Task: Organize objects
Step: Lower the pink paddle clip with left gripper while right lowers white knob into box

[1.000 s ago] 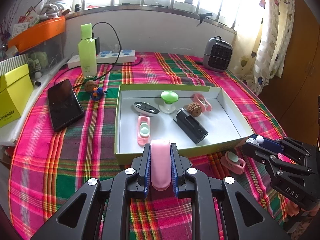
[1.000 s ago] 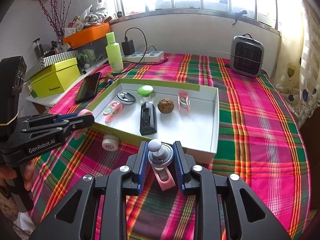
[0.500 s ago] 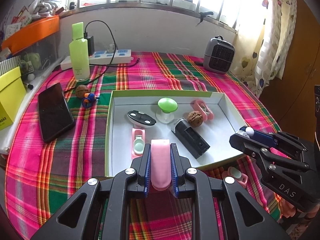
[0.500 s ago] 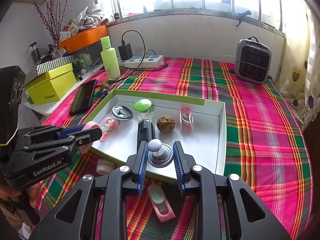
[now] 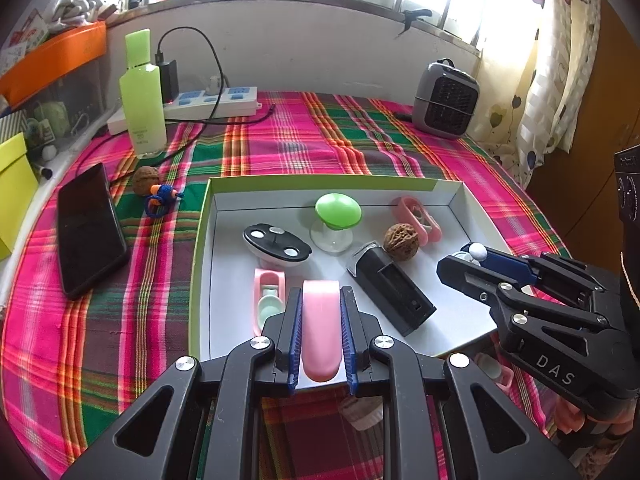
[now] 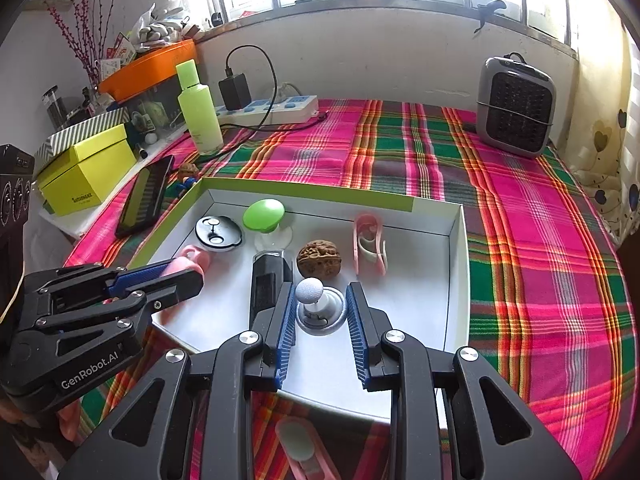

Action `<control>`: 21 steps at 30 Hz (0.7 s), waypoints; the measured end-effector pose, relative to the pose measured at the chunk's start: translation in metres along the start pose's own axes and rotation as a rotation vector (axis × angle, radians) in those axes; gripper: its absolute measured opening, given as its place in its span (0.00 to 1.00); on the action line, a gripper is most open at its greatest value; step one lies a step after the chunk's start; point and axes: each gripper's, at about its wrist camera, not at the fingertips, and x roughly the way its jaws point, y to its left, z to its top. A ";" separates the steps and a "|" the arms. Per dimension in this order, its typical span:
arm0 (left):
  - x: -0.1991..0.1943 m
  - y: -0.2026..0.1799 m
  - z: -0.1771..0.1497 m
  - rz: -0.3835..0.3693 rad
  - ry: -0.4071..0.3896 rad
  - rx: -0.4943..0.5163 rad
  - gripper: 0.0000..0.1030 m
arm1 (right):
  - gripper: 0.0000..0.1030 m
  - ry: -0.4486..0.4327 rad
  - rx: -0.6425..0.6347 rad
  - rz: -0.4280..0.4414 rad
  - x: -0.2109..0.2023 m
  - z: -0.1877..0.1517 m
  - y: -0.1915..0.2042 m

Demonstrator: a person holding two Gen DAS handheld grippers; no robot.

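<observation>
My left gripper (image 5: 320, 300) is shut on a flat pink piece (image 5: 320, 332) and hangs over the near left part of the white tray (image 5: 320, 182). In the right wrist view the left gripper (image 6: 192, 268) shows at the left with the pink piece (image 6: 192, 258) at its tip. My right gripper (image 6: 320, 292) is shut on a silver knob with a white ball (image 6: 318, 308), above the tray's (image 6: 304, 192) near middle. In the tray lie a green mushroom-shaped piece (image 5: 338, 212), a black oval disc (image 5: 276, 240), a walnut (image 5: 402, 240), a black block (image 5: 390, 288) and two pink clips (image 5: 268, 300).
On the plaid cloth outside the tray lie a pink clip (image 6: 300, 452), a white cap (image 5: 360, 412), a walnut (image 5: 146, 180) with a blue charm, and a phone (image 5: 86, 228). A green bottle (image 5: 142, 96), power strip (image 5: 212, 102), heater (image 5: 444, 100) and yellow box (image 6: 86, 176) stand behind.
Both grippers have moved forward from the cloth to above the tray's near part, each still carrying its piece. The pink clip on the cloth has slipped under the right gripper.
</observation>
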 end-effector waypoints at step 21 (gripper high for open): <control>0.021 0.000 0.005 0.012 0.025 0.001 0.16 | 0.26 0.059 0.002 -0.011 0.026 0.001 -0.005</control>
